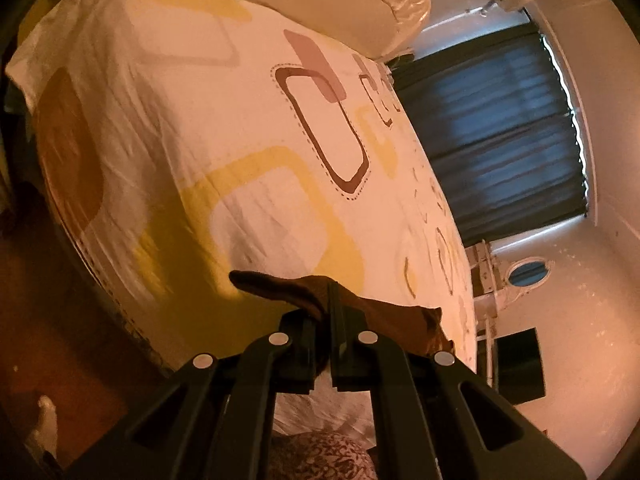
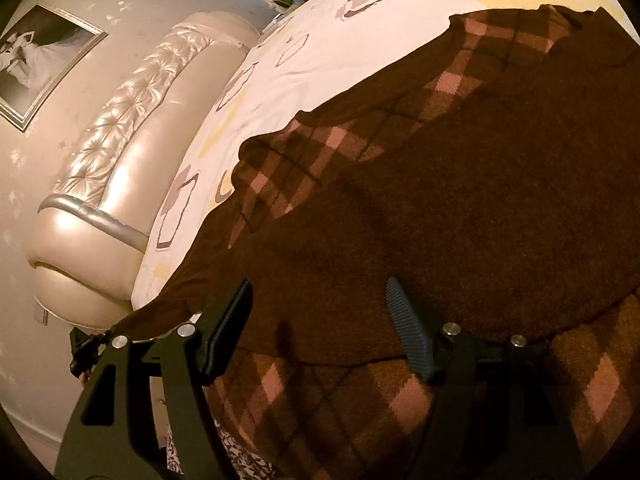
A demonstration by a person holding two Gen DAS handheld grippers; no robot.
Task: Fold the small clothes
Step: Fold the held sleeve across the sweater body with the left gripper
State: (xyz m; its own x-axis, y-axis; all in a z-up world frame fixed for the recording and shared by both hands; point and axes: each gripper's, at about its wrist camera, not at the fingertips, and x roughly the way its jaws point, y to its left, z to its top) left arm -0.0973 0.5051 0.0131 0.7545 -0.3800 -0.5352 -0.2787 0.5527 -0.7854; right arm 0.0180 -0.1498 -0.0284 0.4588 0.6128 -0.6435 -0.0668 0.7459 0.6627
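A brown knit sweater (image 2: 460, 208) with pink argyle diamonds lies spread on the bed, partly folded over itself. My right gripper (image 2: 320, 300) is open just above its plain brown part, with the fingers (image 2: 408, 320) apart and holding nothing. In the left wrist view my left gripper (image 1: 334, 304) is shut on an edge of the brown sweater (image 1: 288, 288) and holds it lifted above the bed sheet (image 1: 200, 120). The other gripper shows at the sweater's far corner in the right wrist view (image 2: 86, 350).
The white sheet (image 2: 320, 40) has yellow, brown and pink rounded-rectangle prints. A padded headboard (image 2: 120, 152) stands at the left. A dark curtain (image 1: 500, 128) covers the window, with a black box (image 1: 520, 364) by the wall. A framed picture (image 2: 36, 60) hangs above.
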